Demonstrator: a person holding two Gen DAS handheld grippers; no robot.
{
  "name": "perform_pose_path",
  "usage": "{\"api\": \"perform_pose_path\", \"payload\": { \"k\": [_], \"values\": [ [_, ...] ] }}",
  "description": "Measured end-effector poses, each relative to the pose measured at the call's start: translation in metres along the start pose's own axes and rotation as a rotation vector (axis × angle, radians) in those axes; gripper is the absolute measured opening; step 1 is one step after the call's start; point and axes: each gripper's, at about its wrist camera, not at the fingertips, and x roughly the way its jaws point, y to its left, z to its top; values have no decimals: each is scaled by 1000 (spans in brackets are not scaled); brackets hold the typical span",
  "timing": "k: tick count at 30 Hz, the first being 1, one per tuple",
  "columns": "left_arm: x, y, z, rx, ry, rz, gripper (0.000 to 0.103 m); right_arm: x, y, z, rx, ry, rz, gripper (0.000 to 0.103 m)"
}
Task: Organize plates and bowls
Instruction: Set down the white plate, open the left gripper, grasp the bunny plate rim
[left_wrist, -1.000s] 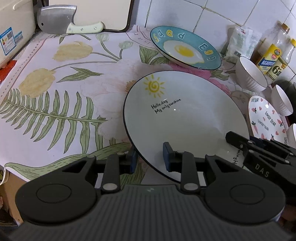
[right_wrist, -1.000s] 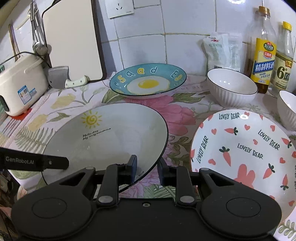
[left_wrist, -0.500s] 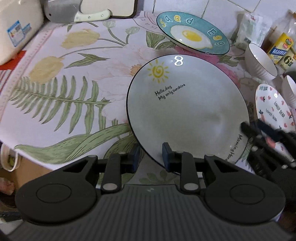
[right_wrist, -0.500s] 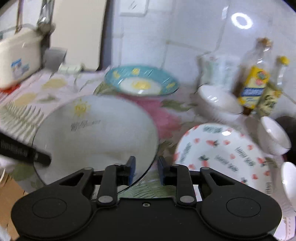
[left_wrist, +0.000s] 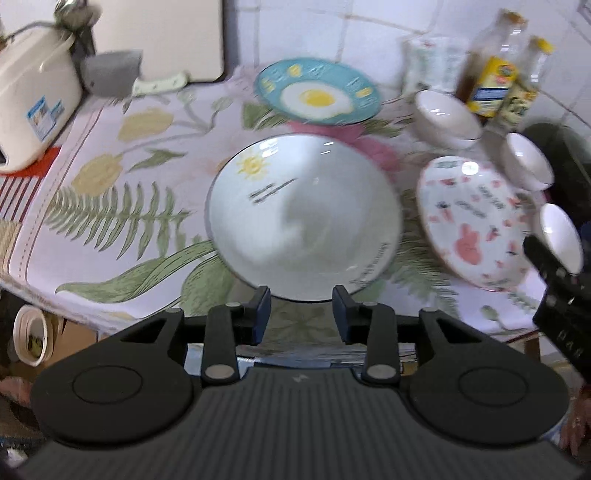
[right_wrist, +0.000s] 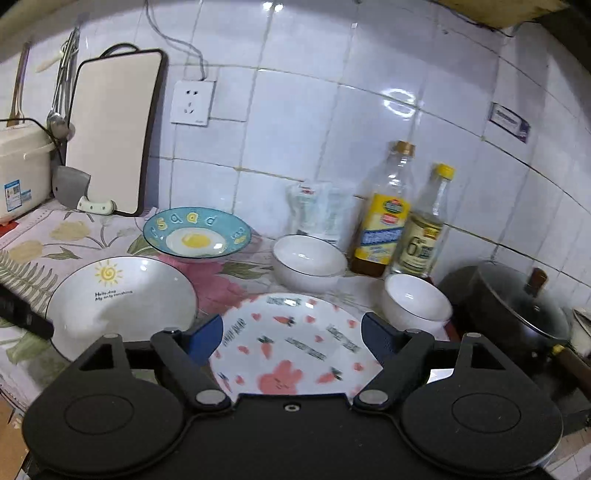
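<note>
The white sun plate (left_wrist: 303, 218) (right_wrist: 122, 295) lies flat on the flowered cloth, free of both grippers. My left gripper (left_wrist: 301, 310) hovers above its near rim with its jaws opening and nothing pressed between the pads. My right gripper (right_wrist: 291, 332) is also opening, wide by now, and holds nothing. The pink carrot-and-bunny plate (right_wrist: 291, 350) (left_wrist: 476, 221) lies on the cloth beyond its fingers. A blue egg plate (right_wrist: 195, 236) (left_wrist: 317, 92) sits behind. Three white bowls (right_wrist: 310, 262) (right_wrist: 417, 302) (left_wrist: 557, 236) stand at the right.
Two oil bottles (right_wrist: 388, 210) and a plastic pouch (right_wrist: 317, 210) stand against the tiled wall. A dark lidded pot (right_wrist: 517, 306) is at far right. At the back left are a cutting board (right_wrist: 114, 129), a cleaver (right_wrist: 70, 188) and a rice cooker (right_wrist: 18, 170).
Both grippers have let go of the sun plate, which now rests on the cloth. Both pulled back and up, and the right one swung toward the bunny plate and opened wide.
</note>
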Motion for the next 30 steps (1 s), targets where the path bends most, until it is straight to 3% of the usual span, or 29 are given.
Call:
{"api": "perform_pose_path", "payload": {
  "k": [6,10,12,16,21,26,30],
  "values": [
    [-24,-28,1,39,-52,-16,41,-25,-39,-17,43,-42,-11,85],
    [-26,-47,2,34,-73,-77,41,-33,-53,-32,46,-85,-59,85],
    [-18,-59,4,13,-67,-128,41,-31,-61,-35,57,-56,-42,85],
    [8,-85,5,-10,-72,-155,41,-28,-77,-40,164,-27,-17,85],
    [37,-106,-3,-27,-140,-151,38,-8,-90,-66,384,-7,88,85],
    [56,-116,-8,-7,-177,-145,39,19,-87,-88,443,31,107,85],
    [74,-118,-8,6,-154,-120,41,44,-91,-91,497,54,145,85]
  ]
}}
